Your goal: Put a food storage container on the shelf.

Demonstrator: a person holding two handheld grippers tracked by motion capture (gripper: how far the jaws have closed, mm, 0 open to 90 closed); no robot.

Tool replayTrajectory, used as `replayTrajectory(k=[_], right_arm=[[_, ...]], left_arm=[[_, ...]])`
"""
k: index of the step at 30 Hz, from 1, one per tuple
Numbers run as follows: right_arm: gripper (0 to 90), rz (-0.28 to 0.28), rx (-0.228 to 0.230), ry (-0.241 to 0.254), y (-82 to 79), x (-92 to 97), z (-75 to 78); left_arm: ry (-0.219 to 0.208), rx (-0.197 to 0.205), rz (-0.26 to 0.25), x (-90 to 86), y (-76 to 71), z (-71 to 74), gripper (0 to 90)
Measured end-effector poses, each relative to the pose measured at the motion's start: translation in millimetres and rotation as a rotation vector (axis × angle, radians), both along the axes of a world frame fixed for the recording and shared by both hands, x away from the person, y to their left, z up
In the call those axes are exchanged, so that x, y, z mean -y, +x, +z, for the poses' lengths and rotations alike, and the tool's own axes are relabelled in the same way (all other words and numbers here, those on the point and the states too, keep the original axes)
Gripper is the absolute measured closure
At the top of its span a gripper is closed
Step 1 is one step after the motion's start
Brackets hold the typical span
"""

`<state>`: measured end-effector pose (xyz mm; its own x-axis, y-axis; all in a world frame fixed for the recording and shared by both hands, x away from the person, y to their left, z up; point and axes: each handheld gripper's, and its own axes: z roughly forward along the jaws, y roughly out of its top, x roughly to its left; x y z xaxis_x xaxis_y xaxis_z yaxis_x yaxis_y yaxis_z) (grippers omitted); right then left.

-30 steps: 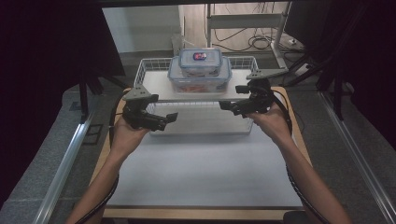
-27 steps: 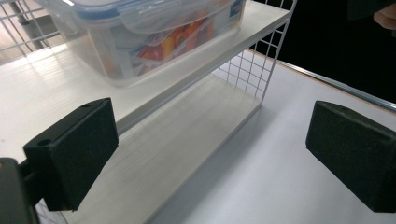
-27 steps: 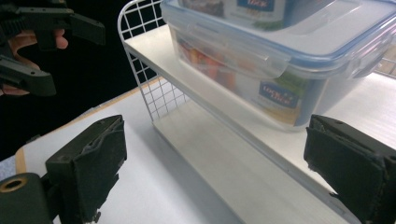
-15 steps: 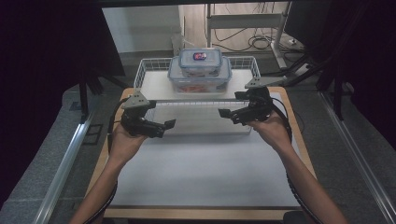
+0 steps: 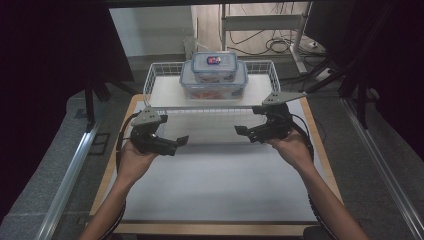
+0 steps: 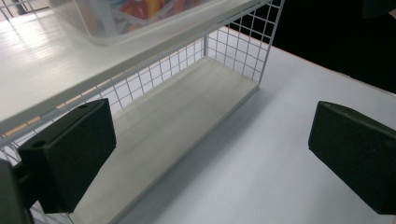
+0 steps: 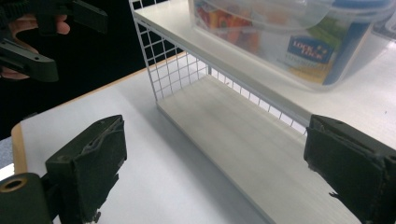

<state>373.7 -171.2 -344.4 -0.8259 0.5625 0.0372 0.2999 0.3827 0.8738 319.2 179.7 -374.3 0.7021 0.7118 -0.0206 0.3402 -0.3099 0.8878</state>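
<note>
High view: left gripper (image 5: 172,144) and right gripper (image 5: 248,132) hover over worktop (image 5: 210,195), jaws wide, empty. Boxes (image 5: 214,75) stacked on rack (image 5: 159,92), top shelf, far side.

Left gripper view: jaws wide; rack lower shelf bare.

Right gripper view: box (image 7: 299,32) clear plastic, rigid, smooth, likely slippery, light; grip opposite side walls below lid rim.

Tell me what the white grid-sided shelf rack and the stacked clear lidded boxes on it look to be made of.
White grid-sided shelf rack: apparently white-coated metal wire, shown by thin welded grid squares; its boards look like pale matte laminate or wood with faint grain. Stacked clear lidded boxes: likely glossy transparent plastic, since coloured contents show through the walls.
</note>
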Motion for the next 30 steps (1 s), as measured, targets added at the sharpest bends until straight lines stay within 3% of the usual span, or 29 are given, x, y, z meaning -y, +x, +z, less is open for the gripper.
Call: replayTrajectory(k=[23, 30], right_arm=[[5.3, 0.010, -0.005, -0.024, -21.3, 2.5, -26.1], [5.3, 0.009, -0.015, -0.039, -28.4, 4.9, -38.7]], left_arm=[[0.009, -0.025, 0.000, 0.8, -23.0, -33.3, 0.9], [-0.012, -0.043, 0.005, -1.4, -30.0, -45.0, 1.0]])
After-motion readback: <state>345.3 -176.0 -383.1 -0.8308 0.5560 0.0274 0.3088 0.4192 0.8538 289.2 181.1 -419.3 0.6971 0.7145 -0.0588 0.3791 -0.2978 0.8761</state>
